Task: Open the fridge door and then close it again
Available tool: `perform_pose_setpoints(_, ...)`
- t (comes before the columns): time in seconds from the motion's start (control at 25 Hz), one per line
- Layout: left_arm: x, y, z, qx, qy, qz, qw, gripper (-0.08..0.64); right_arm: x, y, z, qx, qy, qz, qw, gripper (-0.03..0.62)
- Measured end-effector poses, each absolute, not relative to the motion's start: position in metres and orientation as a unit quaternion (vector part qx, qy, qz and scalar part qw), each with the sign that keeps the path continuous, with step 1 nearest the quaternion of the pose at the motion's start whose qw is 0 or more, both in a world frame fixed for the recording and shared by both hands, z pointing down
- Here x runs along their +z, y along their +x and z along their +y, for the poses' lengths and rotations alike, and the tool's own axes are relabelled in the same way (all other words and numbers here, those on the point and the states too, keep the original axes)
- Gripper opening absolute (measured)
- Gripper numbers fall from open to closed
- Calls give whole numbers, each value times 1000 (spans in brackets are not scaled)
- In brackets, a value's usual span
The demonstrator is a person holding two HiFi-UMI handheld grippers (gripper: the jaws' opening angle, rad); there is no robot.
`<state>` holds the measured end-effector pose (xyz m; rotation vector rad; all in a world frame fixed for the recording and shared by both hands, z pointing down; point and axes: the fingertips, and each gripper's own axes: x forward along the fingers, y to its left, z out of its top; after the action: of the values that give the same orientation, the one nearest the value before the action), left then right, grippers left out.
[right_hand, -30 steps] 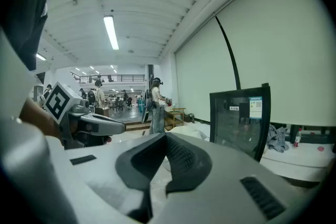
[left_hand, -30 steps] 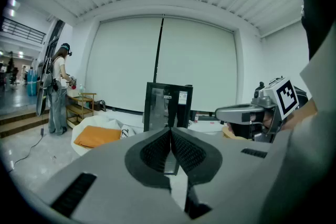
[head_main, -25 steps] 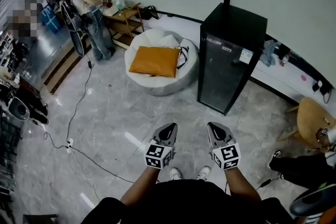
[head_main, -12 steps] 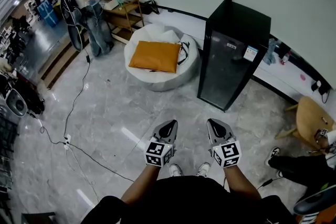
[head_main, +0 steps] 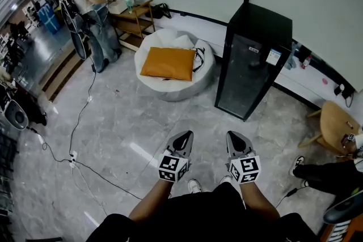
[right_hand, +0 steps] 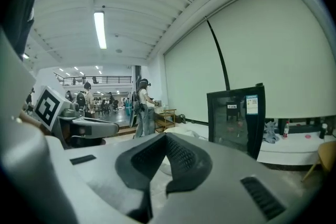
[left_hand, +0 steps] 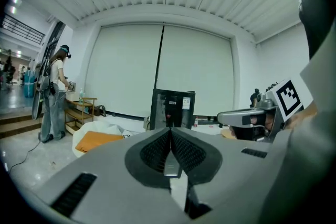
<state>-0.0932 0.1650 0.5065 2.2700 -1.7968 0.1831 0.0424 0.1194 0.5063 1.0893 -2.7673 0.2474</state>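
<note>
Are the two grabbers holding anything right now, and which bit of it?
Nothing is held. The left gripper and the right gripper are both shut and empty, and the fridge stands untouched farther ahead.

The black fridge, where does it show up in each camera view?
Head view: fridge upper right of centre, by the wall.
Left gripper view: fridge at the centre.
Right gripper view: fridge right of centre.
Shared landmark: standing person, left of the fridge in all three.
</note>
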Motion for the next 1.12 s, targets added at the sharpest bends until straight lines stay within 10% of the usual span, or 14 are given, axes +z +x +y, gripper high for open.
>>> perform_pose_setpoints(1.12, 528, -104, 58, 77, 791, -594, 128, 25, 534, 38, 22, 95, 384, -913, 99, 18)
